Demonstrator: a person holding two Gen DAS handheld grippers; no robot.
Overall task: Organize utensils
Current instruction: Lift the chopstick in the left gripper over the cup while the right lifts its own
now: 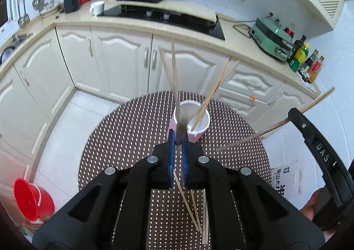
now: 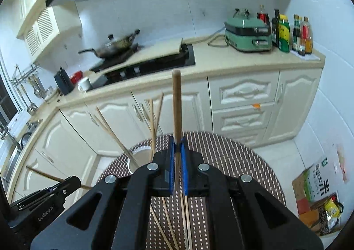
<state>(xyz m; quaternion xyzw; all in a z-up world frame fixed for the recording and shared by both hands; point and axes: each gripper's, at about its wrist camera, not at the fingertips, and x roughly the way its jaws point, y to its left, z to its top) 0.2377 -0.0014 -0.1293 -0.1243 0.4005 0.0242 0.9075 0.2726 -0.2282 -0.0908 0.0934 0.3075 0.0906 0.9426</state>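
Two grippers, each clamped on thin wooden chopsticks. The left gripper [image 1: 178, 137] holds its chopsticks [image 1: 173, 68] above the white-and-pink cup [image 1: 195, 127] on the round brown dotted table [image 1: 124, 139]; whether it grips one stick or two cannot be told through the blur. The right gripper [image 2: 177, 146] pinches one brown chopstick [image 2: 177, 103], standing nearly upright. Two chopsticks [image 1: 218, 86] already lean in the cup; several loose chopsticks [image 1: 194, 212] lie on the table below the grippers. Judgement: these sticks are light, stiff and smooth, liable to pivot or slip in the pads. Gripping near mid-length should limit swing. The cup looks light and could tip if a stick strikes its rim.
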